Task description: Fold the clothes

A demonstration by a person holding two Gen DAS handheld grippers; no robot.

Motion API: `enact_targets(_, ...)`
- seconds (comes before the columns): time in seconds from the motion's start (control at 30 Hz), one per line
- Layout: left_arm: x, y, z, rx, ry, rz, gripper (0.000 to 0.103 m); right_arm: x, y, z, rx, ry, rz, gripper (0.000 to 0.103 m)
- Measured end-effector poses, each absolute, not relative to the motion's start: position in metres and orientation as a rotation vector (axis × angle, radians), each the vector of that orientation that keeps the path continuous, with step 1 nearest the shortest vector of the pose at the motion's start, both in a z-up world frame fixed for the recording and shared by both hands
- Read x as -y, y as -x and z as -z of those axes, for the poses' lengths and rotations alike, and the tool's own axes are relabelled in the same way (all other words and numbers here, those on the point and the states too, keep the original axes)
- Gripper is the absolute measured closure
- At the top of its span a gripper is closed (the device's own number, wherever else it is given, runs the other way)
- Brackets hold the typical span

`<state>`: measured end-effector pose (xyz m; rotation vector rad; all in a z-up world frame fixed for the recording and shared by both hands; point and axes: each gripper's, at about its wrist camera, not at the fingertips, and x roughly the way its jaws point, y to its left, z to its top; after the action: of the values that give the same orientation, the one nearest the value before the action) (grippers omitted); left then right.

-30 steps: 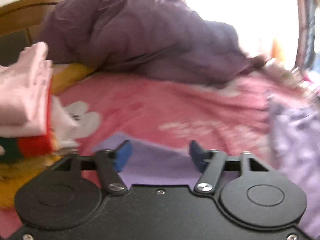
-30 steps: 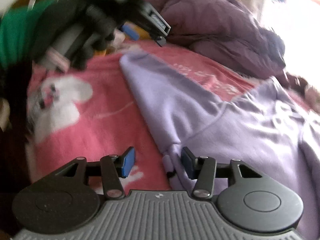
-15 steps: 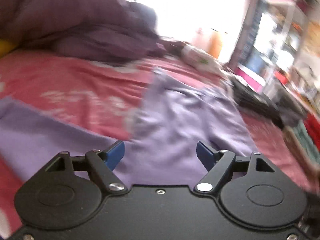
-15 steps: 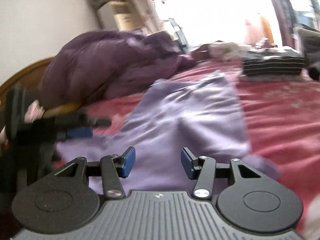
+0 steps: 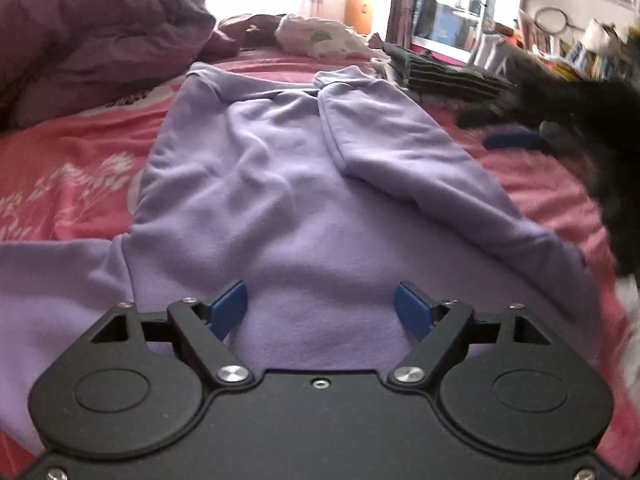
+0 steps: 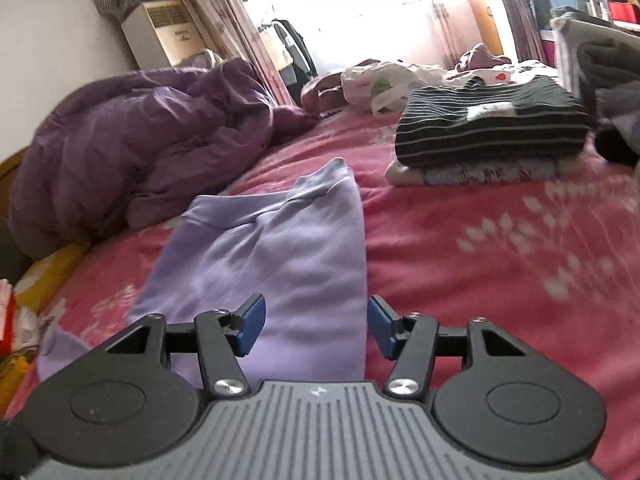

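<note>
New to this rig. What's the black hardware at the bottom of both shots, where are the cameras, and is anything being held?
There is no robot arm here. A person holds one two-finger gripper in each hand, and each gripper carries a fisheye camera looking forward along its fingers, so the black body at the bottom of each picture is the gripper itself.

The left wrist view shows the left gripper, jaws open with blue pads, over a lilac sweatshirt spread on a pink bedspread. One sleeve is already folded across the body.

The right wrist view shows the right gripper, also open, at the sweatshirt's right edge. Farther back lie a purple duvet, a striped folded stack and a plastic bag.

Nothing is held.
</note>
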<state>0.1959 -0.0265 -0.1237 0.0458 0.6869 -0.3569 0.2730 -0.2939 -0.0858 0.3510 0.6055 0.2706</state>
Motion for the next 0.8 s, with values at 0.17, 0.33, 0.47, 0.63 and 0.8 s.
enact_targets(0.17,0.026,-0.200,0.128,-0.688,-0.046,0.385,0.010,0.291,-0.325,0.087,-0.629,-0.306,-0.252,0.046)
enact_targets(0.33,0.026,-0.200,0.128,-0.687,-0.050,0.395,0.009,0.287,-0.355,0.087,-0.619,-0.273,-0.242,0.046)
enact_targets(0.47,0.025,-0.199,0.128,-0.684,-0.048,0.407,0.009,0.281,-0.367,0.086,-0.612,-0.225,-0.247,0.046)
enact_targets(0.63,0.023,-0.199,0.128,-0.681,-0.052,0.418,0.009,0.274,-0.382,0.085,-0.603,-0.165,-0.254,0.079)
enact_targets(0.8,0.026,-0.200,0.128,-0.687,-0.067,0.417,0.009,0.270,-0.387,0.080,-0.573,-0.106,-0.256,0.094)
